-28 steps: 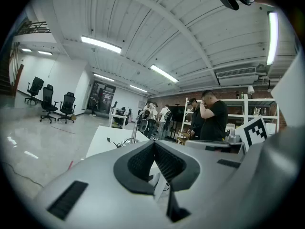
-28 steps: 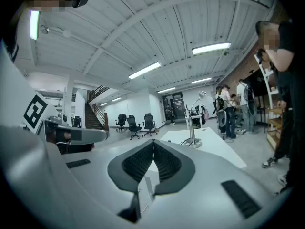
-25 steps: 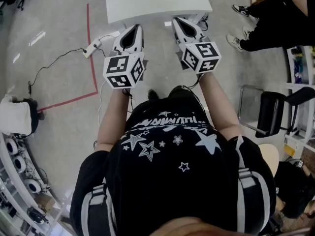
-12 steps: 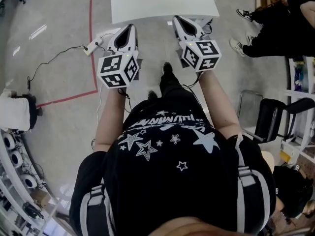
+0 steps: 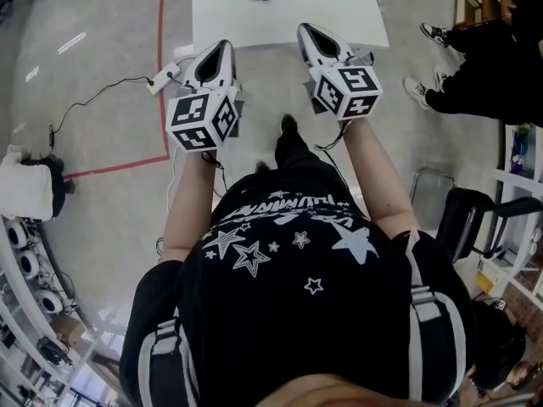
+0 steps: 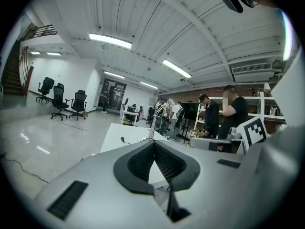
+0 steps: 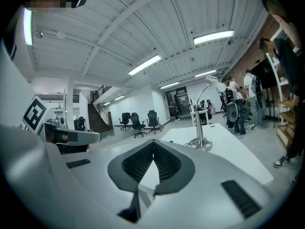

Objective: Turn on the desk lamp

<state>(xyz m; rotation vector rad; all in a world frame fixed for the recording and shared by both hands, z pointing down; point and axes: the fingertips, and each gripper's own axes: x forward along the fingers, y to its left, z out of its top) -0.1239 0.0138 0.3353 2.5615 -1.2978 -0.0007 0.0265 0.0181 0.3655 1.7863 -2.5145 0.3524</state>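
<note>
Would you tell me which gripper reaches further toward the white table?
The right gripper: in the head view its tip overlaps the near edge of the table, while the left gripper only just meets it.

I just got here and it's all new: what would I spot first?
Two grey grippers with checkered cubes, left gripper and right gripper, both shut and empty, held out in front of the person. Just ahead stands a white table with the desk lamp on it.

The left tongs [image 5: 222, 47] and right tongs [image 5: 305, 30] are held out side by side, pointing forward. Each pair's jaws are pressed together, empty.
</note>
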